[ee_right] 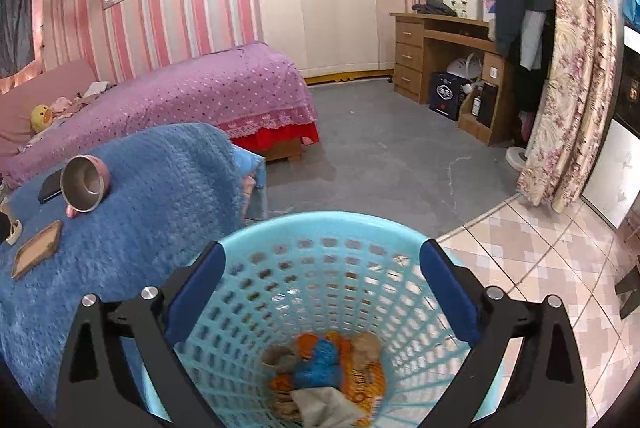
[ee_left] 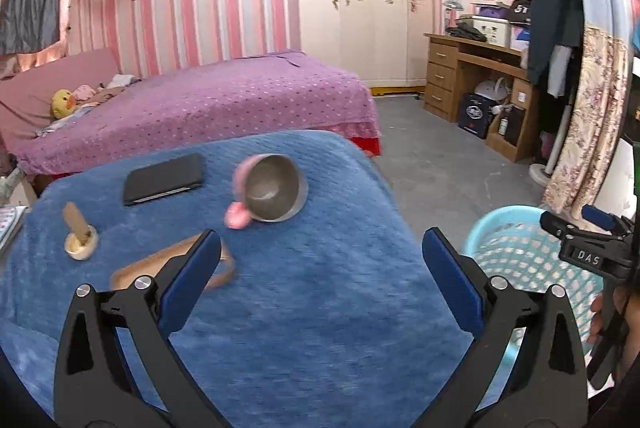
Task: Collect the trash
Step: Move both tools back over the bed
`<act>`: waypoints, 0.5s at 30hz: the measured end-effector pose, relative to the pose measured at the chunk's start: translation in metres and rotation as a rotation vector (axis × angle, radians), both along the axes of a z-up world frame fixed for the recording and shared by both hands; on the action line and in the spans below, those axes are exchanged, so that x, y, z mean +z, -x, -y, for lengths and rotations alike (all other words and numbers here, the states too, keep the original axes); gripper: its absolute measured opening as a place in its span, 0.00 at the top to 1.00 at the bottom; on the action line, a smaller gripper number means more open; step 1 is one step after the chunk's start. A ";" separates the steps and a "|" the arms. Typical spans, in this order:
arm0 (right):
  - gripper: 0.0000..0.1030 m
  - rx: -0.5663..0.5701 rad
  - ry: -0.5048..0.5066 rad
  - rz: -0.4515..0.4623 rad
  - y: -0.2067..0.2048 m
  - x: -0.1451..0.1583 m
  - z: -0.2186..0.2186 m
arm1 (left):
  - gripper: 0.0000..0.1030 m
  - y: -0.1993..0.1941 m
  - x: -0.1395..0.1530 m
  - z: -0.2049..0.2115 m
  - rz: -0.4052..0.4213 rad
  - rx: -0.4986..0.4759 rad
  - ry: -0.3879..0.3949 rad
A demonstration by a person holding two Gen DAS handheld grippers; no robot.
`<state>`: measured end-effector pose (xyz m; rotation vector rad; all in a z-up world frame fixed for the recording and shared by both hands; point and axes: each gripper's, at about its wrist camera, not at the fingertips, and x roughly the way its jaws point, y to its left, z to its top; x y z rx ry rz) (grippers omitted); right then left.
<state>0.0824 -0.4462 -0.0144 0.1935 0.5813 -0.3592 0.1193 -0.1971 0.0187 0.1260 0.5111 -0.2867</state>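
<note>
Right wrist view shows the turquoise lattice basket (ee_right: 328, 268) standing on the floor just beside the blue-covered worktop (ee_right: 152, 195); several collected items lie at its bottom: an orange wrapper (ee_right: 360, 384), a blue crumpled piece (ee_right: 320, 360) and a pale crumpled tissue (ee_right: 320, 408). These are judged light, soft and easily crushed, so little force would be needed to hold them. The basket is judged light and somewhat flexible; if it is to be moved, the solid rim is the part best gripped, not the thin lattice. On the worktop a black wallet-like case (ee_left: 164, 177), a tipped metal cup with pink handle (ee_left: 272, 187), a flat brown tray-like piece (ee_left: 172, 264) and a small roll of tape with a brown tab (ee_left: 81, 234) are seen. Which of these count as trash cannot be told; the roll is judged light and stiff, best taken across its outer edge. The right claw (ee_right: 322, 292) is held directly above the basket mouth, pointing down into it, spread wide with nothing between its blue pads (ee_right: 196, 292). The left claw (ee_left: 320, 278) is held over the near part of the worktop, tilted downward, likewise spread wide and empty, with the tray-like piece just beyond its left pad.
</note>
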 end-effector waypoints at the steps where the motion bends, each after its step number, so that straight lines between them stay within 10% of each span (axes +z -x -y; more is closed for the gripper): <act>1: 0.07 0.012 0.000 0.001 -0.004 0.000 -0.006 | 0.05 -0.002 0.001 -0.010 0.002 0.011 -0.007; 15: 0.07 0.197 0.029 0.020 -0.035 0.002 -0.102 | 0.05 -0.045 0.001 -0.160 -0.032 0.201 -0.042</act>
